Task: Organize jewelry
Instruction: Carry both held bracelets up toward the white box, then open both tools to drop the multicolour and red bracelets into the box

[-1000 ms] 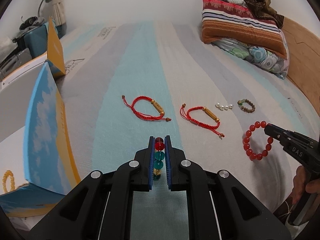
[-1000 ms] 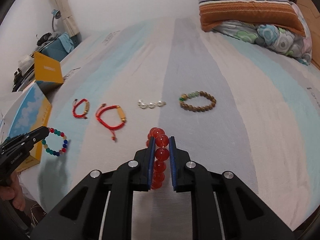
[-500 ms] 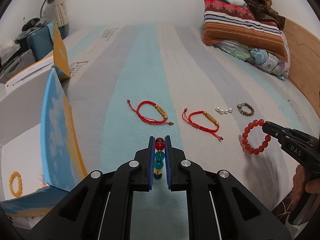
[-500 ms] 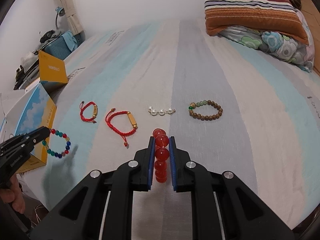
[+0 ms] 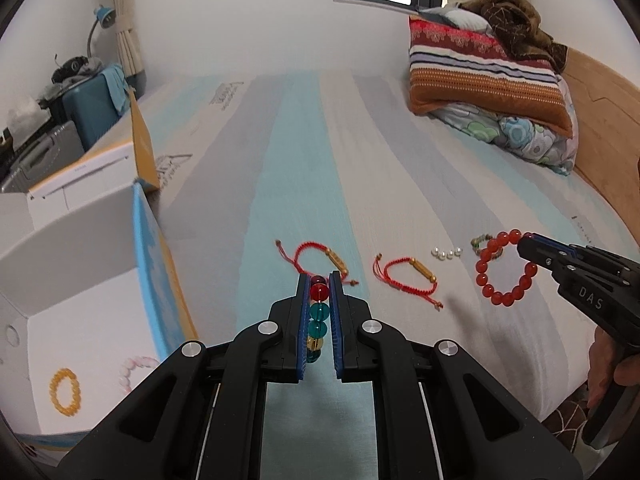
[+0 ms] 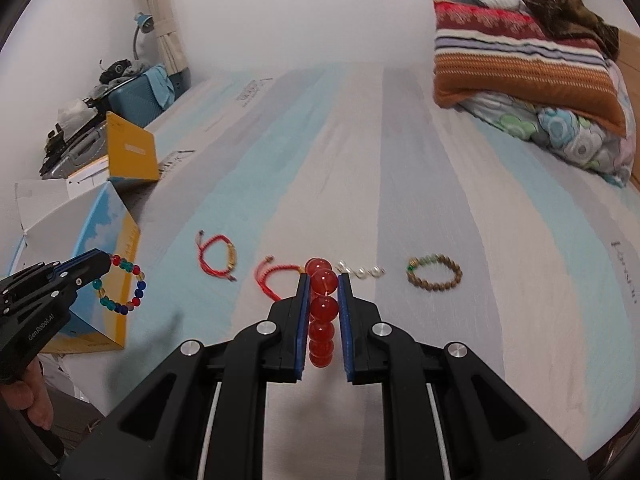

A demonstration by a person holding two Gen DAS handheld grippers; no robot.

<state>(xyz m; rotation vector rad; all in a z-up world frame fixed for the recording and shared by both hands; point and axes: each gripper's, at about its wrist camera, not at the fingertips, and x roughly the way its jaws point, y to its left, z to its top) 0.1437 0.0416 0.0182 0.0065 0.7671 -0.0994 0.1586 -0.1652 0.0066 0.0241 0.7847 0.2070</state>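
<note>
Left tongs (image 5: 318, 300) clamped on multicoloured bead bracelet (image 6: 120, 288), loop hanging off the tips above the bed's (image 5: 320, 160) left edge, beside the open box (image 5: 80, 280). Right tongs (image 6: 323, 300) pinching red bead bracelet (image 5: 505, 268), bead row running along the fingers, lifted over the bed's near edge.

Your left gripper (image 5: 318, 308) and right gripper (image 6: 323, 312) are black, blue-padded at the fingertips, silver-screwed behind, white-lettered along their sides.
</note>
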